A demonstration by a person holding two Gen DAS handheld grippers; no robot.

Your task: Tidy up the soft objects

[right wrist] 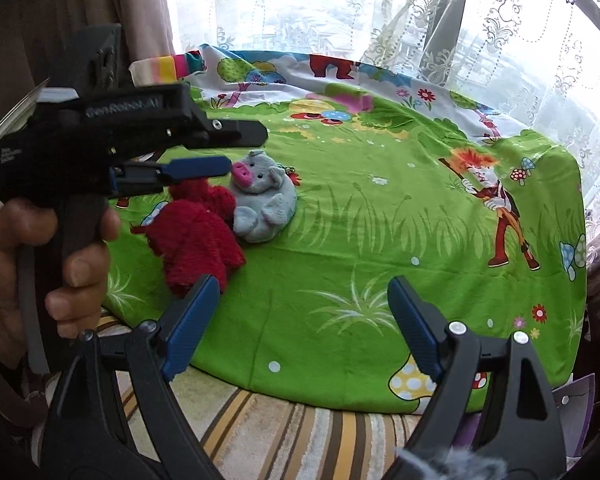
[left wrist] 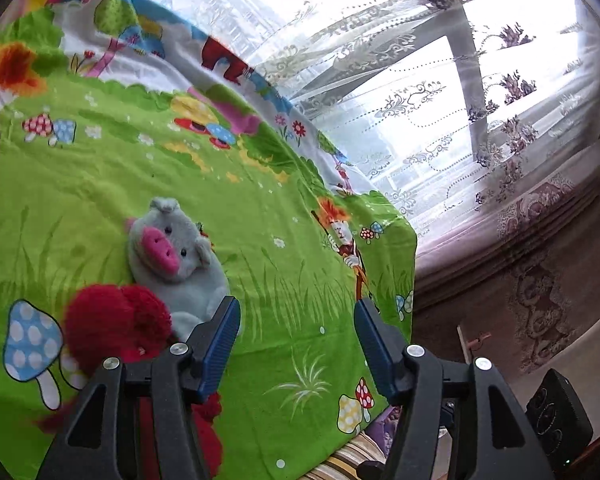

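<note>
A grey plush pig (left wrist: 176, 248) with a pink snout lies on the green cartoon sheet (left wrist: 284, 264). A fluffy red plush toy (left wrist: 116, 320) lies against it on the near side. My left gripper (left wrist: 296, 320) is open with only sheet between its blue pads, and both toys lie to the left of its left finger. From the right wrist view, the left gripper (right wrist: 240, 150), held by a hand (right wrist: 16, 264), hovers just above the red toy (right wrist: 196, 236) and the pig (right wrist: 264, 200). My right gripper (right wrist: 304, 300) is open and empty over the sheet's near edge.
The sheet (right wrist: 380, 208) covers a bed whose striped cover (right wrist: 260, 432) shows at the near edge. Lace curtains (right wrist: 480, 32) hang over the window behind. A tuft of grey fluff (right wrist: 432, 464) shows at the bottom. A black speaker (left wrist: 560, 420) stands on the carpeted floor at the right.
</note>
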